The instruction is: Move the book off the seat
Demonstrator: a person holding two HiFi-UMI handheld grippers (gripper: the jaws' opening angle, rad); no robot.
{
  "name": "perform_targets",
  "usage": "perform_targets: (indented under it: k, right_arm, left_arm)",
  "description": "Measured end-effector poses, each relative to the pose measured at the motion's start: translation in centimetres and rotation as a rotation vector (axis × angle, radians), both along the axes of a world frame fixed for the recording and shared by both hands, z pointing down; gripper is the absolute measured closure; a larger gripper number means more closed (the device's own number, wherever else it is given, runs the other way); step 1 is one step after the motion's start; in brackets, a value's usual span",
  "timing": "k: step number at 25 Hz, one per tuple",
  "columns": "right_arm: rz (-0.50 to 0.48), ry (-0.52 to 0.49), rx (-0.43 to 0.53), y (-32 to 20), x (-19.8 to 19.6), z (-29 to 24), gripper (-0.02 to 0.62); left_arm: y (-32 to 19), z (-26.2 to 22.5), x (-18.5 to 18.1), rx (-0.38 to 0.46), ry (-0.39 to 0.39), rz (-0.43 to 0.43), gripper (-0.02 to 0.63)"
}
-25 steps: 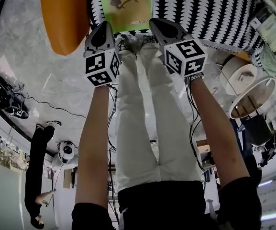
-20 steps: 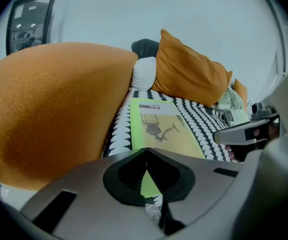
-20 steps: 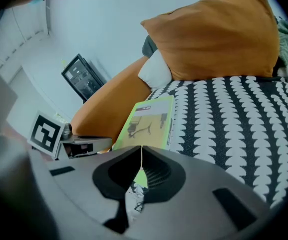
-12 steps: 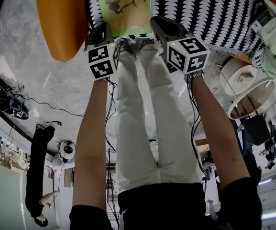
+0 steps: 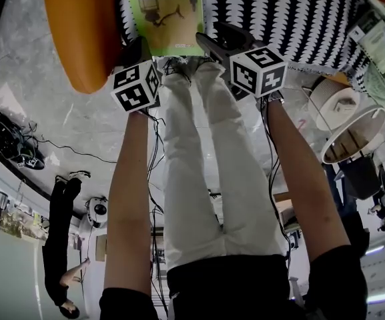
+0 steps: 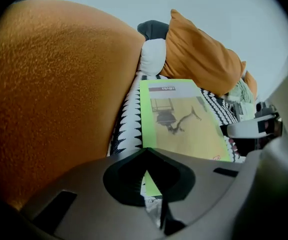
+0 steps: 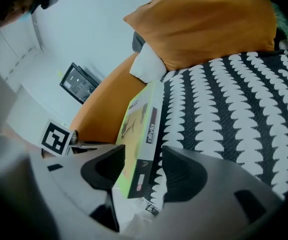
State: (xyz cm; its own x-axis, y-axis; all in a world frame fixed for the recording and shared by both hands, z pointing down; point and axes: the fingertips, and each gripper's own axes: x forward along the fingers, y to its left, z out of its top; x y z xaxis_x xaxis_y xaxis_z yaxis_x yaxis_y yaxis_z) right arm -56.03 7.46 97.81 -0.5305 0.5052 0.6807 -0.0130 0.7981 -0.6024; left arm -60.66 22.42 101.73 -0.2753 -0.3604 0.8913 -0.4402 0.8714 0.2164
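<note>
The book (image 5: 162,15) is lying on the patterned seat (image 5: 299,19) beside the orange armrest (image 5: 79,32), its long axis running away from the person. The right gripper (image 7: 139,169), its jaws having just been opening, is straddling the book's near spine corner without pinching it. The left gripper (image 6: 144,151) is hovering alongside, jaws pressed together.

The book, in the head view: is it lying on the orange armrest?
No, the green book rests on the black-and-white patterned seat, beside the orange armrest.
</note>
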Motion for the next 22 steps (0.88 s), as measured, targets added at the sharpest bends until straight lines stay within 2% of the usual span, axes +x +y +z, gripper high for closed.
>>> perform_targets:
  k: [4, 8, 16, 22]
  right_arm:
    - [-0.010, -0.010, -0.078, 0.8, -0.1, 0.4, 0.337]
    - [-0.006, -0.007, -0.121, 1.8, -0.5, 0.2, 0.337]
    - [-0.038, -0.009, -0.143, 4.6, -1.4, 0.3, 0.337]
    - [0.003, -0.006, -0.196, 4.0, -2.3, 0.4, 0.339]
  left_arm:
    - [0.1, 0.2, -0.3, -0.003, 0.001, 0.001, 0.595]
    - [-0.4, -0.1, -0.4, -0.013, -0.003, 0.039, 0.595]
    - [-0.1, -0.2, -0.2, -0.001, -0.014, 0.044, 0.595]
    - [-1.1, -0.2, 0.2, 0.006, -0.032, 0.071, 0.595]
